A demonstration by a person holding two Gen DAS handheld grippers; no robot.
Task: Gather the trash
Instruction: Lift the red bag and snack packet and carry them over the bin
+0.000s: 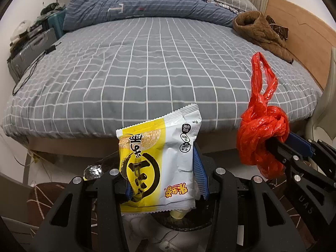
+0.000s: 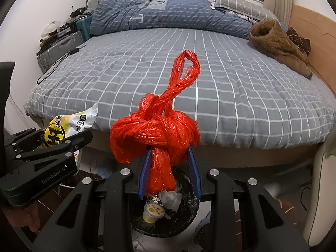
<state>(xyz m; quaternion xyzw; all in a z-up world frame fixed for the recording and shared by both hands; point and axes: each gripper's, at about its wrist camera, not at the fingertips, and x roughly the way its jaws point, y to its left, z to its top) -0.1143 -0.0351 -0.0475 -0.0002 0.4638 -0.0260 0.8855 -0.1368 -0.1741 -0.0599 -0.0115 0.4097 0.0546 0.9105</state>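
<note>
A yellow and white snack packet (image 1: pixel 159 163) stands upright between the blue pads of my left gripper (image 1: pixel 166 176), which is shut on it. The packet (image 2: pixel 69 128) also shows at the left of the right wrist view. My right gripper (image 2: pixel 169 168) is shut on a knotted red plastic bag (image 2: pixel 155 134), whose twisted handles stick upward. That bag (image 1: pixel 260 134) hangs at the right of the left wrist view. Below both grippers sits a dark waste bin (image 2: pixel 189 218) holding a small yellow cup (image 2: pixel 152 212) and crumpled paper. Both grippers hover at the foot of the bed.
A bed with a grey checked sheet (image 1: pixel 147 67) fills the view ahead, with a blue duvet (image 1: pixel 134 6) and a brown garment (image 1: pixel 262 31) on it. A grey suitcase (image 1: pixel 29 56) stands left of the bed. Crumpled foil (image 1: pixel 93 171) lies on the floor.
</note>
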